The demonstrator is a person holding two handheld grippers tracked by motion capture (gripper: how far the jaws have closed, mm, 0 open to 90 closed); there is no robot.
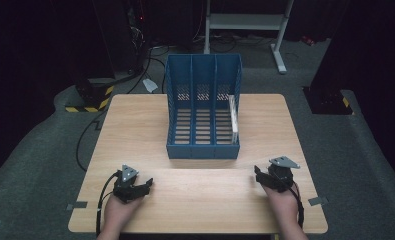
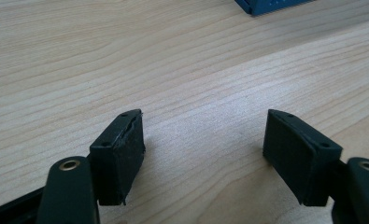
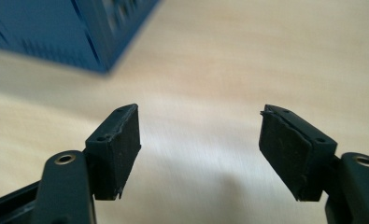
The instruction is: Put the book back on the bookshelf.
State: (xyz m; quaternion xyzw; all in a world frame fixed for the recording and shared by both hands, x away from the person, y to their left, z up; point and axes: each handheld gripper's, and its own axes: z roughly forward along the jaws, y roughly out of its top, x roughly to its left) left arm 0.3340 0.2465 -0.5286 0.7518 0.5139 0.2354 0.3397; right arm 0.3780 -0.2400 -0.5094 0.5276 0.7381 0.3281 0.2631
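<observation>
At desk's near edge, both tongs are released, empty; white item filed in rack, work judged done.

Both forearms come in from the near edge. The left tongs sit low at the near left, jaws spread wide with nothing between them. The right tongs sit at the near right, jaws likewise apart and empty, tips pointing left.
</observation>
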